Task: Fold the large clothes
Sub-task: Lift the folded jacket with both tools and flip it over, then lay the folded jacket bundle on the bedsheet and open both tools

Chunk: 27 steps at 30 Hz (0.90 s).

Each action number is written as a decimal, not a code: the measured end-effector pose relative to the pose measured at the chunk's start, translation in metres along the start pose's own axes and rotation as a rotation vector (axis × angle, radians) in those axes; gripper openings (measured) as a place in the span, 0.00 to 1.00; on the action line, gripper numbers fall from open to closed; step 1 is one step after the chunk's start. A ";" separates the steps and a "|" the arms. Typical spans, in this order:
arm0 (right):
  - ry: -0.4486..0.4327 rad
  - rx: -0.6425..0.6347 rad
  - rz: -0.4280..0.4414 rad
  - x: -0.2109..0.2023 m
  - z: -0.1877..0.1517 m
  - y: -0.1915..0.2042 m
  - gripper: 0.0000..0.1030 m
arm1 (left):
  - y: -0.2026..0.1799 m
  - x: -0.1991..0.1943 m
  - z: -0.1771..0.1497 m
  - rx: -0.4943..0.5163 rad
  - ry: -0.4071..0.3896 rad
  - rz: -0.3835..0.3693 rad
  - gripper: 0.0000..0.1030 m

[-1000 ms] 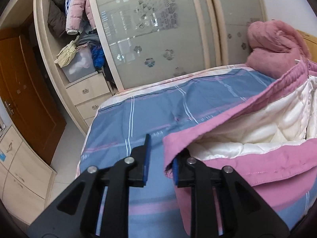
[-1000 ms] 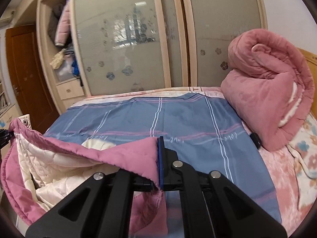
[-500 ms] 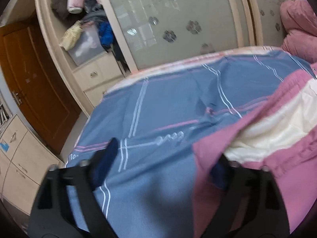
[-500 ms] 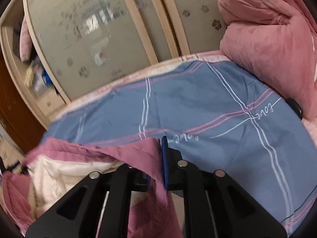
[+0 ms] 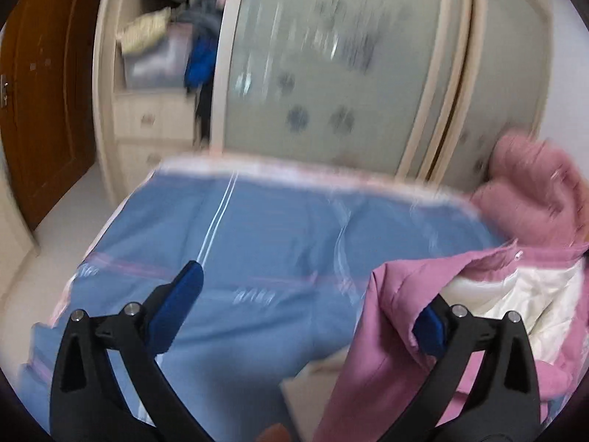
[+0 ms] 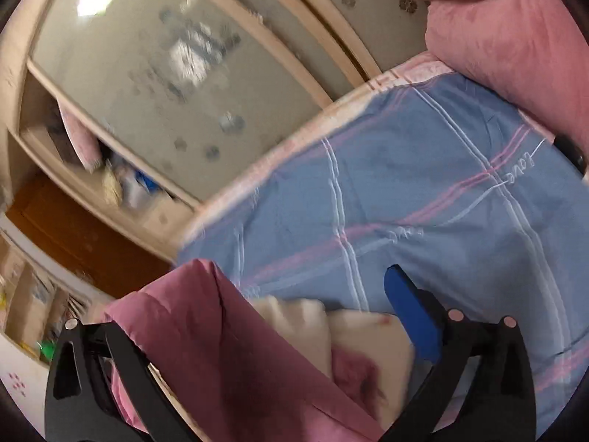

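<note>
A pink quilted jacket (image 5: 397, 316) with a cream lining (image 5: 515, 294) lies on the bed's blue checked sheet (image 5: 276, 243). My left gripper (image 5: 305, 313) is wide open; the jacket's edge drapes over its right finger (image 5: 429, 328), the left finger (image 5: 176, 305) is bare. In the right wrist view the jacket (image 6: 206, 339) covers the left finger of my right gripper (image 6: 279, 331), which is wide open; its blue right pad (image 6: 408, 313) is bare. The view is tilted and blurred.
A rolled pink duvet (image 6: 508, 33) lies at the bed's head end. A wardrobe with frosted sliding doors (image 5: 349, 73) stands past the bed, with an open shelf of clothes (image 5: 176, 48), drawers and a brown door (image 5: 40, 110) at the left.
Both grippers have opened wide; the right one let go of the jacket edge it was shut on. The jacket has dropped lower onto the bed. Both cameras have swung and tilted.
</note>
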State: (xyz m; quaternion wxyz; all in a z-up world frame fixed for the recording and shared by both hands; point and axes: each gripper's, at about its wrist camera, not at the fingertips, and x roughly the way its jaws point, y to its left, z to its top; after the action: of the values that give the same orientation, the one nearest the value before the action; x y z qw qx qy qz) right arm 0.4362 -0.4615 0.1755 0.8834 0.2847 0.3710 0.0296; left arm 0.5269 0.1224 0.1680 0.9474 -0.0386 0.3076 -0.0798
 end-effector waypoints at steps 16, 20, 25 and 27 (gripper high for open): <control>0.096 -0.130 0.295 -0.051 -0.033 0.051 0.99 | 0.005 0.055 -0.021 -0.321 0.407 -0.450 0.98; -0.138 -0.190 0.297 -0.095 -0.031 0.063 0.99 | 0.029 0.047 -0.014 -0.583 0.258 -0.498 0.98; 0.140 -0.497 0.103 -0.064 -0.113 0.104 0.99 | -0.015 -0.002 -0.002 -0.197 0.061 -0.306 0.98; 0.252 -0.607 -0.007 -0.039 -0.176 0.108 0.99 | -0.041 -0.012 -0.020 -0.035 0.106 -0.329 0.98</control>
State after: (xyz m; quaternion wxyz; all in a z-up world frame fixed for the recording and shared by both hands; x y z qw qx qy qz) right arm 0.3069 -0.2968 0.1576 0.8751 0.0010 0.4527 0.1711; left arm 0.5007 0.0836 0.1641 0.9032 -0.1008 0.3479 -0.2301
